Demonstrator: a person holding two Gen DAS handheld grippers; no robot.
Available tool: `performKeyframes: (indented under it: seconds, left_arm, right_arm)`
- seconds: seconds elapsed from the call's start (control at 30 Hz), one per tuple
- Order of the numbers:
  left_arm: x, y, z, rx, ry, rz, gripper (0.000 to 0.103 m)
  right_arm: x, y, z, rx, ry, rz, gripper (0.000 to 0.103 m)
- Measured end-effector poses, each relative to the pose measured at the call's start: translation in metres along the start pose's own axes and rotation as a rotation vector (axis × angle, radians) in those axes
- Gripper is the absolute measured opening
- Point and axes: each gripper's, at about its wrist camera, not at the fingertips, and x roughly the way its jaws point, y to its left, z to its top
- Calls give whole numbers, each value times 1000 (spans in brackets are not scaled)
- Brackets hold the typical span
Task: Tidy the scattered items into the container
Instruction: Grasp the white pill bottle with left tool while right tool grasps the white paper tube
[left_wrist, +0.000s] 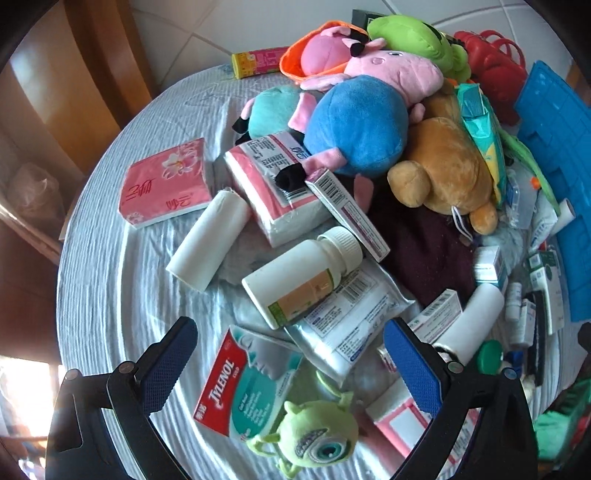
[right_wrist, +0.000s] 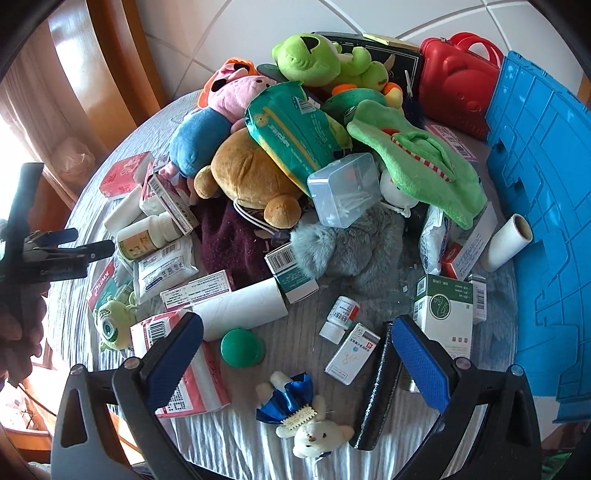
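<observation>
left gripper (left_wrist: 291, 363) fingers spread, empty, over Tylenol box (left_wrist: 236, 387) | right gripper (right_wrist: 297, 363) fingers spread, empty | two white rolls (right_wrist: 243, 308) (right_wrist: 508, 242), one green ball (right_wrist: 242, 347) on table (right_wrist: 258, 443) | blue crate (right_wrist: 543, 221) right, contents unseen

Plush toys (right_wrist: 255, 173), medicine boxes (right_wrist: 443, 314), a white bottle (left_wrist: 303, 277) on its side and paper rolls (right_wrist: 243, 308) lie heaped on a cloth-covered table beside a blue crate (right_wrist: 546, 206).
</observation>
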Motion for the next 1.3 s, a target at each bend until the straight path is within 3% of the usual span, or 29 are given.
performKeyframes:
  seconds: [0.2, 0.33, 0.43, 0.63, 0.87, 1.17, 1.3]
  left_arm:
    - [56, -2, 14, 132, 55, -37, 100]
    - [77, -3, 15, 148, 94, -70, 87]
    - [84, -2, 15, 137, 111, -93, 69]
    - [74, 4, 10, 105, 96, -133, 61]
    - [46, 16, 5, 60, 25, -157, 59]
    - [25, 29, -10, 37, 0, -163, 59]
    - [19, 29, -18, 39, -3, -161, 59]
  right_arm:
    - [14, 8, -9, 33, 36, -36, 103]
    - [23, 13, -12, 45, 51, -44, 103]
    - [33, 18, -10, 50, 60, -38, 103]
    - [59, 25, -9, 102, 96, -1, 103]
    - [95, 33, -8, 164, 134, 27, 103]
    - [133, 41, -7, 228, 168, 42, 103]
    - [148, 41, -7, 262, 196, 63, 93]
